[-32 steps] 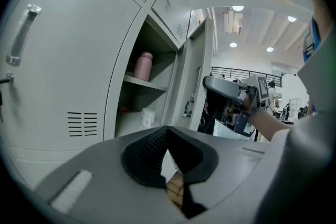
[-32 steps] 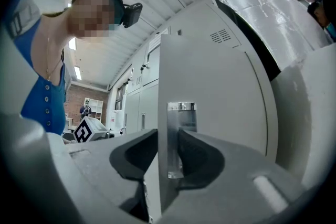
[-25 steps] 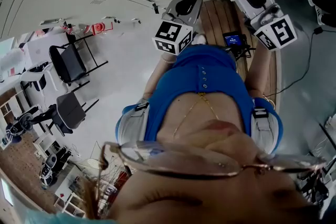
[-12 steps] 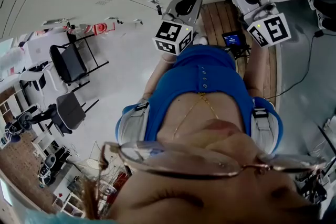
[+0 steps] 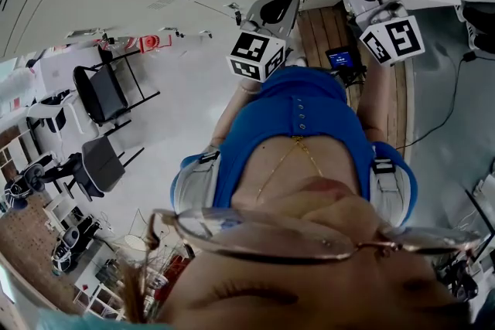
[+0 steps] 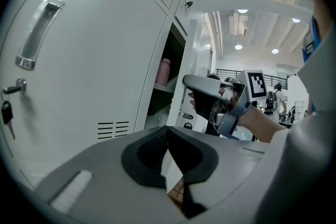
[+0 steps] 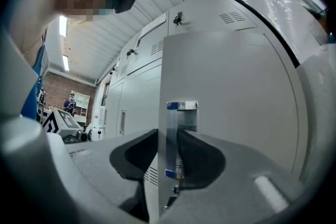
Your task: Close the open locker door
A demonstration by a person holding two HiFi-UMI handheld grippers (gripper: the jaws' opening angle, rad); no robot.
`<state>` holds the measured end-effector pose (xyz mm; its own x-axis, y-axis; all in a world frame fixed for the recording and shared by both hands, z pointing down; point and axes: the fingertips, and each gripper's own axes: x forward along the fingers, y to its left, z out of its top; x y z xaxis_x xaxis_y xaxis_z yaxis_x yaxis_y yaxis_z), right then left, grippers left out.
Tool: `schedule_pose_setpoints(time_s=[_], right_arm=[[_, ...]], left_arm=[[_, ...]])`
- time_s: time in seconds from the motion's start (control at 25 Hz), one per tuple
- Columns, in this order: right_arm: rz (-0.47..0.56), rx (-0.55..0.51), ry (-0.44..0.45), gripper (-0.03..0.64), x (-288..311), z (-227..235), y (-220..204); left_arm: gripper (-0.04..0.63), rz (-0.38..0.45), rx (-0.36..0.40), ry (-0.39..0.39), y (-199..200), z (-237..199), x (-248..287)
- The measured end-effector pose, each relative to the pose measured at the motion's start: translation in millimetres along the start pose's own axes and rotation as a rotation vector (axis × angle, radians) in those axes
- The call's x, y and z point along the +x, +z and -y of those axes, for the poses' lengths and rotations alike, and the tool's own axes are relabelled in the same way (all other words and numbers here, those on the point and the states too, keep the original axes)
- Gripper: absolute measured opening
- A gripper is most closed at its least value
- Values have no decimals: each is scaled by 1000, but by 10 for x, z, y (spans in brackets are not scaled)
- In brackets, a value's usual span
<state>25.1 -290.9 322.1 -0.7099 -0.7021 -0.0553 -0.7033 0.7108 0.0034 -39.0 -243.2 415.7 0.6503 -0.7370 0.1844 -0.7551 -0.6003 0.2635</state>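
Observation:
The open locker door (image 7: 231,92) is a pale grey panel that fills the right gripper view. Its edge and a silver handle strip (image 7: 176,128) with blue ends sit between the jaws of my right gripper (image 7: 169,152). Those jaws have just been opening a little, though both pads still look to touch the door. The left gripper view shows the door (image 6: 198,50) nearly edge-on, with my right gripper (image 6: 202,86) on it in front of the open compartment (image 6: 168,86). My left gripper (image 6: 173,157) hangs before the lockers with a narrow gap and nothing in it.
A pink bottle (image 6: 163,72) stands on a shelf inside the open locker. To its left is a closed locker with a handle (image 6: 39,34) and a key (image 6: 6,113). Black chairs (image 5: 100,93) stand at the left. A wooden bench (image 5: 325,23) lies below the grippers.
In the head view my right gripper's marker cube has shifted left and slightly up, toward the lockers. The left gripper has barely moved.

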Motion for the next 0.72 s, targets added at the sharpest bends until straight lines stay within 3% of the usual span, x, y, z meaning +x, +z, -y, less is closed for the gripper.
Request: schedule_pose_setpoints(time_s=[0.72], right_arm=[[6,30,-26,112,436,159,-40]], left_arm=[[-2,-11,0,-20,83,-290,99]])
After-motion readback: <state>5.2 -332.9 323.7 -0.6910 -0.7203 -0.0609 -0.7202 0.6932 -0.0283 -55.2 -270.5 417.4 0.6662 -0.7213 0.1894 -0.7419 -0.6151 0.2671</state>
